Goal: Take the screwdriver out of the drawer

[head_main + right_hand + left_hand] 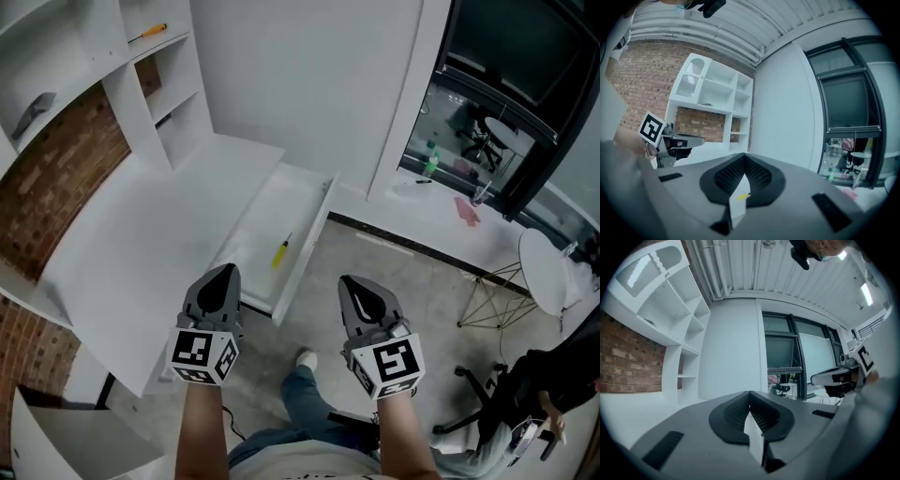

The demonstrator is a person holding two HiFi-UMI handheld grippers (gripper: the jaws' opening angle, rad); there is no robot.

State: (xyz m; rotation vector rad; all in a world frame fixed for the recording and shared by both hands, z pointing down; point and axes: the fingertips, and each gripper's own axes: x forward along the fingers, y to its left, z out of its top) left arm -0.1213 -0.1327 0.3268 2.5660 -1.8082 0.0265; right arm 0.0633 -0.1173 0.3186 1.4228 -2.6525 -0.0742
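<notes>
Screwdriver: yellow-handled, lying loose on the floor of the open drawer (316, 231), handle (280, 252) towards the person, nothing touching it
Left gripper (225, 274): jaws fully together, holding nothing, just over the drawer's near edge
Right gripper (352, 283): jaws also together and empty, to the right of the drawer, above the floor
Step in hand: the approach, as I judge it; the drawer already stands open and no grasp has begun
Next move: one gripper has to spread its jaws, tip down into the drawer and close across the handle; the right one looks better lined up, since the yellow handle shows past its jaw tips
In the way: the drawer's side wall between the right gripper and the tool; the tool lies flat, so the pads must reach low
Around: white desk (131, 244), shelf unit (178, 103) with a second screwdriver (147, 34) well apart from the drawer, office chair (487, 394) far right
</notes>
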